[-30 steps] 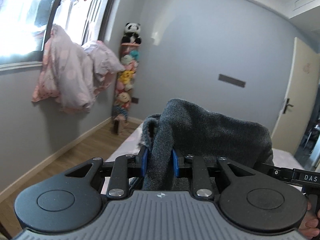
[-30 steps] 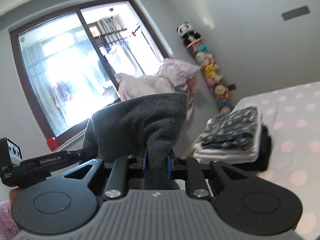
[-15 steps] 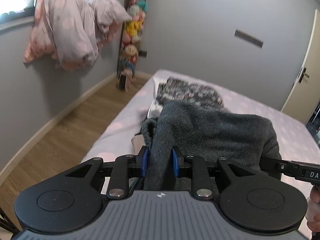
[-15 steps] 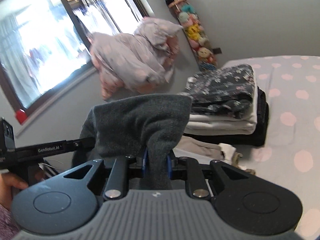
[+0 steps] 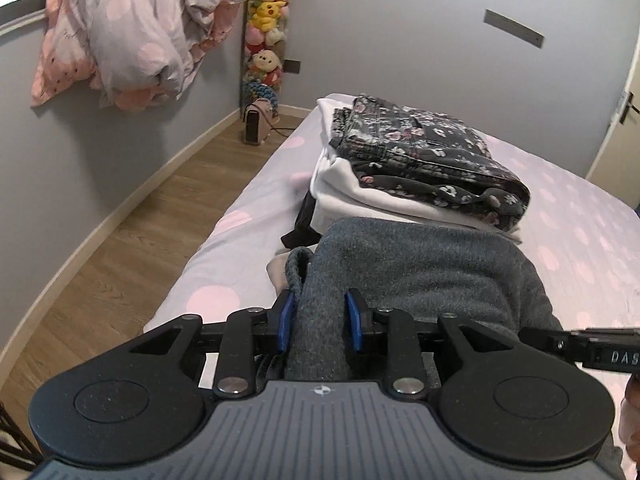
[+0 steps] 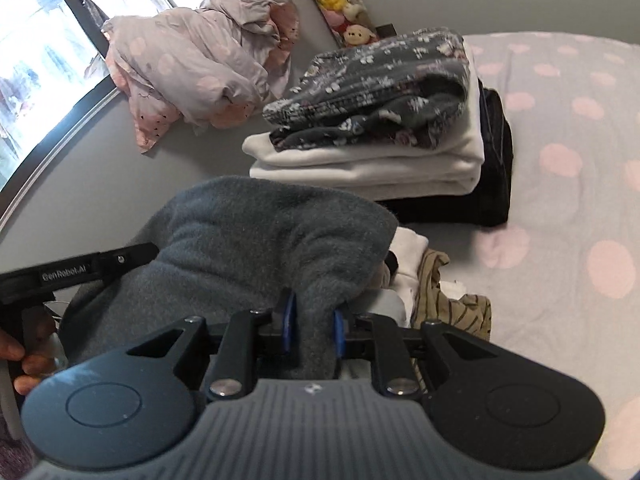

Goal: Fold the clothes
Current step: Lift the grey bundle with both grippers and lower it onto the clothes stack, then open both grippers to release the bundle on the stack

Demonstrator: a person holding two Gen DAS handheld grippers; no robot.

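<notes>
We hold a grey knit garment (image 5: pixel 420 272) stretched between our two tools, lifted above the near part of the bed (image 5: pixel 568 216), its cloth spanning from one tool to the other. Our left gripper (image 5: pixel 319 320) has its blue pads pressed tight on a bunched fold of the garment, and our right gripper (image 6: pixel 311 330) pinches another fold in the same way. Just beyond the garment stands a stack of folded clothes (image 6: pixel 372 120): a dark floral piece on top, white layers under it and a black piece at the bottom. Beside the stack, near our right gripper, lie a loose tan striped piece (image 6: pixel 440 296) and some white cloth. The bed carries a lilac sheet with pink dots. Past it, a pink quilt (image 5: pixel 132 28) hangs at the window wall and plush toys (image 5: pixel 266 16) fill the corner.
</notes>
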